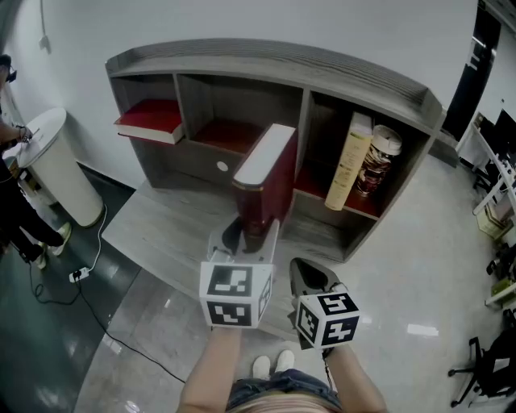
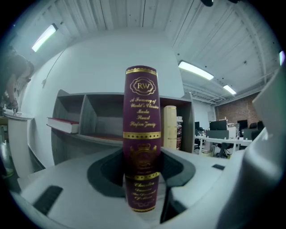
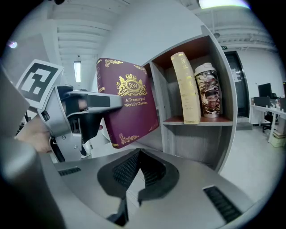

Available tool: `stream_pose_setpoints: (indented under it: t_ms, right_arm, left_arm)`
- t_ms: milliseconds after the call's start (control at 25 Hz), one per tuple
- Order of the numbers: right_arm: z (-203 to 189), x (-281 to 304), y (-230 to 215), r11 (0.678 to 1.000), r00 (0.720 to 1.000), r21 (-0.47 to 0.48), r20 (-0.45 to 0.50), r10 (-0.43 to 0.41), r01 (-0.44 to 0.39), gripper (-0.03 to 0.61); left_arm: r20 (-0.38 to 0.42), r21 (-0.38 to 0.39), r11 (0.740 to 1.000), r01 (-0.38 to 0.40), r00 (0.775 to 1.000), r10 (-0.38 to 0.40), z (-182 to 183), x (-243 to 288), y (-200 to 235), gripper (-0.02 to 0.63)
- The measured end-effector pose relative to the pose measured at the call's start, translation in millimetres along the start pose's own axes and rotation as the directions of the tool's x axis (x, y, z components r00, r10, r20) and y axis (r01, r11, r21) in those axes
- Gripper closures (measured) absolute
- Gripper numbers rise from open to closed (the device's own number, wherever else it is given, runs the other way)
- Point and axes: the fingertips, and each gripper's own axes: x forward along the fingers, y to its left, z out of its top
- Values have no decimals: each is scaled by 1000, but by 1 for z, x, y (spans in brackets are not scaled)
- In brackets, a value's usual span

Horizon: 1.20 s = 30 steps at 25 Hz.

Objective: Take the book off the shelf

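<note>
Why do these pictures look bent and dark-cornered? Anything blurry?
Left gripper view: fisheye curve, black corners; the maroon gold-lettered book blurs at its lower end, near the lens. Right gripper view: same curve, ceiling lamp glares. Head view: grey wooden shelf bows.

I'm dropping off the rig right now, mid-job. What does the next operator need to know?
Left gripper: shut on the maroon book, low on its spine, book upright.
Right gripper: shut, empty, beside the left one.
Maroon book: out in front of the shelf, apparently clear of the middle compartment.
In the shelf: red book lying flat at left; cream book and tin at right.
Left to do: probably draw it fully away.
</note>
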Motion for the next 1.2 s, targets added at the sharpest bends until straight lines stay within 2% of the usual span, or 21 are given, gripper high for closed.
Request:
stream_pose_setpoints:
  t_ms: [400, 1200]
  right_arm:
    - [-6, 5, 18, 1000, 1000, -7, -14, 28, -28, 571]
    - [-23, 5, 43, 997, 996, -18, -44, 75, -76, 571]
  left_arm:
    - [-36, -16, 1000, -9, 999, 8, -22, -22, 11, 403]
    - [-89, -50, 994, -96, 992, 91, -57, -68, 40, 403]
